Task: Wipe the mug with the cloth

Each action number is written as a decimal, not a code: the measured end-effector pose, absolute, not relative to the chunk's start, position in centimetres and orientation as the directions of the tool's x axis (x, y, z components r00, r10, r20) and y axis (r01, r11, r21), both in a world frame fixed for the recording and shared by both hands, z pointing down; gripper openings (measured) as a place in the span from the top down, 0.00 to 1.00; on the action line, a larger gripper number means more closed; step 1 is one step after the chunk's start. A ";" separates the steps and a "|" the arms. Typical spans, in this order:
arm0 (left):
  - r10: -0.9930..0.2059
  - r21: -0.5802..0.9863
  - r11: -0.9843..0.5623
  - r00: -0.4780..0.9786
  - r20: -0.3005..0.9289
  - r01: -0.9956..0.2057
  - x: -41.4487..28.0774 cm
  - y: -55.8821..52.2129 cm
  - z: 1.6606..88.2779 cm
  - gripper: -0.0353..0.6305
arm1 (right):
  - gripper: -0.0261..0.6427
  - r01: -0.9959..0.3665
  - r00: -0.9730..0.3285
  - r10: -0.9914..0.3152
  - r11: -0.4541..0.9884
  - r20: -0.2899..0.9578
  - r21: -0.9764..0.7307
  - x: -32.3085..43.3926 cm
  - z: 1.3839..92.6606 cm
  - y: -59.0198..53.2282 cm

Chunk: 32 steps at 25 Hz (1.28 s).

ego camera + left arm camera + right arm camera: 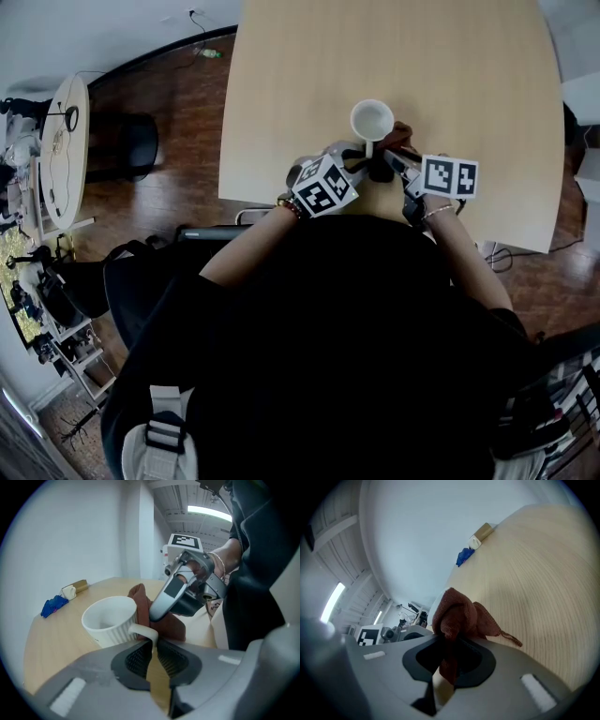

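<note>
A white ribbed mug (pixel 372 120) stands upright on the light wooden table (pixel 469 66), near its front edge. In the left gripper view the mug (pixel 110 619) has its handle (pixel 145 632) running down between my left gripper's (pixel 151 651) pads, which pinch it. My left gripper (pixel 361 159) reaches in from the near left. A brown cloth (pixel 459 616) is bunched in my right gripper (pixel 449 656), which is shut on it. That cloth (pixel 171 626) lies against the mug's right side, with my right gripper (pixel 394 157) just behind it.
At the table's far end lie a blue crumpled thing (pixel 54 605) and a small tan and white box (pixel 75 588). A round side table (pixel 66 150) and a black stool (pixel 131 141) stand on the wooden floor to the left.
</note>
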State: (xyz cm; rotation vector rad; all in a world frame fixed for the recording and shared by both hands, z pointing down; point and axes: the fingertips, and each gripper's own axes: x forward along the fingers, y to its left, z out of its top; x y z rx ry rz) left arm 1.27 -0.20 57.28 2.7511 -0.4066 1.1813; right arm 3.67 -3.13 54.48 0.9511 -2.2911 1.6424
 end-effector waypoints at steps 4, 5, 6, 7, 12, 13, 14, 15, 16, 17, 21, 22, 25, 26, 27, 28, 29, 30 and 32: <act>-0.203 0.010 -0.954 0.667 0.717 -0.301 1.4 -0.2 57.2 0.88 | 0.88 -0.639 -0.749 -0.370 0.179 0.550 -0.749 4.0 57.4 -3.1; -0.205 0.014 -0.952 0.671 0.713 -0.307 1.5 -0.3 57.2 0.88 | 0.88 -0.647 -0.742 -0.370 0.180 0.559 -0.741 4.2 57.8 -3.1; -0.208 0.022 -0.949 0.676 0.707 -0.315 1.4 -0.3 57.2 0.88 | 0.88 -0.654 -0.738 -0.372 0.185 0.563 -0.734 4.3 57.9 -3.2; -0.211 0.032 -0.945 0.680 0.702 -0.325 1.2 -0.4 57.2 0.88 | 0.87 -0.659 -0.735 -0.374 0.196 0.566 -0.726 4.3 57.9 -3.2; -0.240 0.066 -0.918 0.682 0.691 -0.390 -0.7 -0.3 56.7 0.85 | 0.84 -0.688 -0.724 -0.369 0.329 0.582 -0.647 5.8 56.8 -1.9; -0.249 0.081 -0.909 0.686 0.684 -0.410 -1.2 -0.4 56.6 0.85 | 0.82 -0.690 -0.723 -0.375 0.354 0.580 -0.631 6.3 56.5 -1.7; -0.255 0.102 -0.898 0.694 0.673 -0.429 -1.7 -0.4 56.5 0.85 | 0.78 -0.690 -0.723 -0.384 0.369 0.574 -0.623 6.7 56.2 -1.7; -0.256 0.129 -0.887 0.706 0.660 -0.443 -2.2 -0.4 56.3 0.84 | 0.72 -0.686 -0.727 -0.392 0.377 0.564 -0.623 7.0 55.8 -1.7; -0.252 0.157 -0.879 0.718 0.649 -0.450 -2.7 -0.4 56.2 0.83 | 0.68 -0.678 -0.734 -0.398 0.381 0.550 -0.628 7.1 55.5 -1.7; -0.244 0.184 -0.873 0.730 0.639 -0.453 -3.1 -0.3 56.1 0.79 | 0.64 -0.670 -0.740 -0.404 0.385 0.537 -0.634 7.2 55.2 -1.7; -0.280 0.283 -0.820 0.781 0.558 -0.497 -4.7 -1.0 54.5 0.72 | 0.61 -0.677 -0.728 -0.477 0.387 0.493 -0.626 8.9 53.1 -2.3; -0.321 0.299 -0.801 0.793 0.518 -0.519 -5.1 -1.7 53.2 0.73 | 0.61 -0.688 -0.714 -0.510 0.386 0.479 -0.615 9.6 52.3 -2.7; -0.456 0.280 -0.772 0.804 0.383 -0.571 -6.4 -4.1 48.2 0.75 | 0.61 -0.735 -0.652 -0.628 0.388 0.424 -0.556 11.9 49.1 -4.0; -0.495 0.268 -0.764 0.800 0.339 -0.586 -6.7 -4.9 46.6 0.78 | 0.61 -0.750 -0.631 -0.665 0.391 0.400 -0.534 12.7 47.8 -4.5; -0.529 0.263 -0.755 0.795 0.295 -0.600 -6.9 -5.8 45.0 0.79 | 0.61 -0.762 -0.613 -0.696 0.396 0.373 -0.513 13.3 46.5 -5.1; -0.558 0.266 -0.745 0.790 0.253 -0.612 -7.1 -6.7 43.6 0.79 | 0.61 -0.771 -0.599 -0.721 0.402 0.347 -0.494 13.9 45.2 -5.6; -0.581 0.270 -0.736 0.784 0.218 -0.621 -7.3 -7.5 42.4 0.79 | 0.61 -0.777 -0.589 -0.741 0.411 0.323 -0.476 14.2 44.1 -6.2; -0.600 0.271 -0.728 0.777 0.194 -0.630 -7.6 -8.2 41.4 0.80 | 0.61 -0.783 -0.583 -0.755 0.421 0.301 -0.458 14.3 43.0 -6.7; -0.624 0.257 -0.719 0.762 0.170 -0.646 -8.0 -9.1 40.0 0.81 | 0.61 -0.790 -0.577 -0.771 0.443 0.270 -0.424 14.1 41.3 -7.3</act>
